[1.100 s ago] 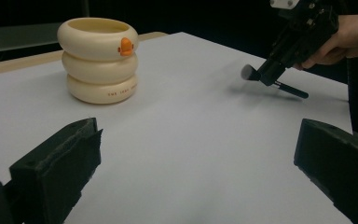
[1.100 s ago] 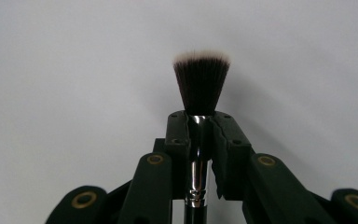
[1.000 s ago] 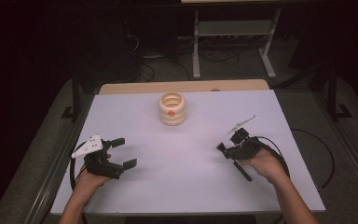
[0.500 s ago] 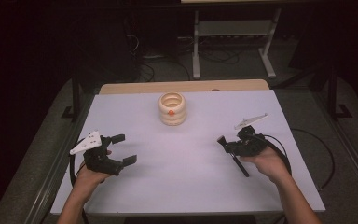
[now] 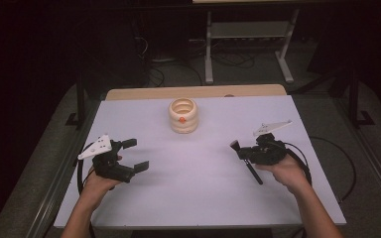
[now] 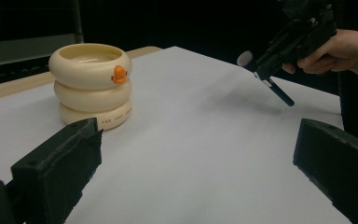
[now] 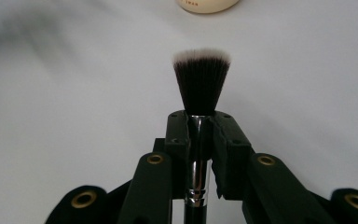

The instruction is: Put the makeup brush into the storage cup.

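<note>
A cream holder (image 5: 183, 115) made of stacked rings, with a small orange beak, stands upright at the table's far middle; it also shows as holder (image 6: 91, 86) in the left gripper view. My right gripper (image 5: 245, 152) at the right is shut on a black makeup brush (image 5: 252, 171). The brush (image 7: 201, 84) sticks out between the jaws with its white-tipped bristles pointing toward the holder (image 7: 207, 4). My left gripper (image 5: 138, 154) rests at the left, its jaws wide apart with nothing between them. From the left gripper (image 6: 196, 163) I see the right gripper (image 6: 279, 46) and brush (image 6: 272, 86) hovering above the table.
The white table (image 5: 203, 193) has a wooden strip (image 5: 193, 92) along its far edge. A metal stand (image 5: 248, 34) and cables (image 5: 337, 163) lie on the dark floor beyond and to the right. Black cables trail from both grippers.
The right wrist has turned a little, so its grey plate has swung rightward. The brush stays clamped. The left hand has not moved.
</note>
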### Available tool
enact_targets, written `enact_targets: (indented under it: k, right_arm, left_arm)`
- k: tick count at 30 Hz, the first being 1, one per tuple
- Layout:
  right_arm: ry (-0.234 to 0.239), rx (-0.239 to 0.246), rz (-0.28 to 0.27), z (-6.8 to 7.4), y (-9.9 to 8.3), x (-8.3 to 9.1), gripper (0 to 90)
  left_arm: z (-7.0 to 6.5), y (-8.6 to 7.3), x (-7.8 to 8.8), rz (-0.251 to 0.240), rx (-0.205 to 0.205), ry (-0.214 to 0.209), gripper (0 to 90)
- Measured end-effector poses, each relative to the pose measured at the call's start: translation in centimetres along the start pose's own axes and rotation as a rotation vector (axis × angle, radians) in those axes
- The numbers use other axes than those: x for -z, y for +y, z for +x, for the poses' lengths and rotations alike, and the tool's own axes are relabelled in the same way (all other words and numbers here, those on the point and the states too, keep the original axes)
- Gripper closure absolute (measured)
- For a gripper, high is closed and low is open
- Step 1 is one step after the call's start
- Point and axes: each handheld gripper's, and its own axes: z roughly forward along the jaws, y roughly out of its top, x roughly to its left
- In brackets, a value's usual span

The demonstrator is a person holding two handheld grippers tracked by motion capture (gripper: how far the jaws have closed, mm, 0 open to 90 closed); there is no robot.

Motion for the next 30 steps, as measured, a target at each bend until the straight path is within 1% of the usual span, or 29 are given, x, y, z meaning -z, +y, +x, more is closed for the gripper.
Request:
enact_targets:
  k: [1, 3, 4, 8, 9, 11, 12, 13, 15, 17, 18, 21, 22, 23, 24, 25, 26, 27, 28, 30]
  right_arm:
    - [-0.001, 0.006, -0.003, -0.1, 0.0, 0.0, 76.6]
    - [0.003, 0.002, -0.022, -0.1, 0.0, 0.2, 76.6]
    - [0.012, 0.005, -0.040, -0.2, 0.0, 0.3, 76.6]
    - [0.021, 0.016, -0.063, -0.2, 0.1, 0.4, 76.6]
    - [0.023, 0.024, -0.077, -0.2, 0.1, 0.4, 76.6]
    - [0.024, 0.037, -0.088, -0.2, 0.1, 0.5, 76.6]
    - [0.027, 0.037, -0.099, -0.2, 0.2, 0.5, 76.6]
    - [0.029, 0.052, -0.111, -0.3, 0.2, 0.4, 76.6]
    - [0.024, 0.044, -0.110, -0.2, 0.2, 0.4, 76.6]
    - [0.020, 0.050, -0.120, -0.3, 0.2, 0.5, 76.6]
    - [0.015, 0.040, -0.135, -0.3, 0.3, 0.6, 76.6]
    - [0.018, 0.048, -0.148, -0.5, 0.3, 0.6, 76.6]
    - [0.022, 0.049, -0.157, -0.4, 0.4, 0.7, 76.6]
    - [0.022, 0.049, -0.157, -0.4, 0.4, 0.7, 76.6]
    - [0.033, 0.059, -0.174, -0.4, 0.5, 0.7, 76.6]
    - [0.033, 0.059, -0.174, -0.4, 0.5, 0.7, 76.6]
    - [0.049, 0.061, -0.187, -0.3, 0.6, 0.7, 76.6]
    - [0.049, 0.061, -0.187, -0.3, 0.6, 0.7, 76.6]
    - [0.057, 0.063, -0.205, -0.4, 0.9, 0.7, 76.6]
    - [0.066, 0.064, -0.214, -0.4, 1.0, 0.6, 76.6]
  left_arm:
    - [0.1, 0.1, -0.1, 0.005, -0.004, -0.002, 0.4]
    - [0.1, 0.1, -0.3, -0.008, -0.004, -0.005, 0.4]
    - [0.2, 0.2, -0.4, -0.010, -0.006, -0.009, 0.4]
    - [0.4, 0.5, -0.7, -0.027, -0.007, -0.017, 0.4]
    - [0.4, 0.5, -0.8, -0.026, -0.008, -0.018, 0.4]
    - [0.4, 0.7, -1.0, -0.029, -0.014, -0.025, 0.4]
    - [0.4, 0.8, -1.1, -0.025, -0.021, -0.023, 0.4]
    - [0.4, 1.0, -1.3, -0.018, -0.027, -0.022, 0.4]
    - [0.4, 1.2, -1.6, -0.010, -0.036, -0.021, 0.4]
    - [0.4, 1.5, -1.9, -0.019, -0.041, -0.030, 0.4]
    - [0.5, 1.6, -2.1, -0.019, -0.049, -0.036, 0.4]
    - [0.5, 1.7, -2.5, -0.030, -0.042, -0.046, 0.4]
    - [0.4, 1.7, -2.9, -0.039, -0.036, -0.062, 0.4]
    - [0.4, 1.7, -2.9, -0.039, -0.036, -0.062, 0.4]
    - [0.3, 1.7, -3.2, -0.022, -0.046, -0.072, 0.4]
    - [0.3, 1.7, -3.2, -0.022, -0.046, -0.072, 0.4]
    - [0.2, 1.7, -3.7, 0.001, -0.066, -0.071, 0.4]
    - [0.2, 1.7, -3.7, 0.001, -0.066, -0.071, 0.4]
    - [0.2, 1.7, -3.9, 0.005, -0.065, -0.074, 0.4]
    - [0.1, 1.6, -4.3, 0.007, -0.056, -0.078, 0.4]
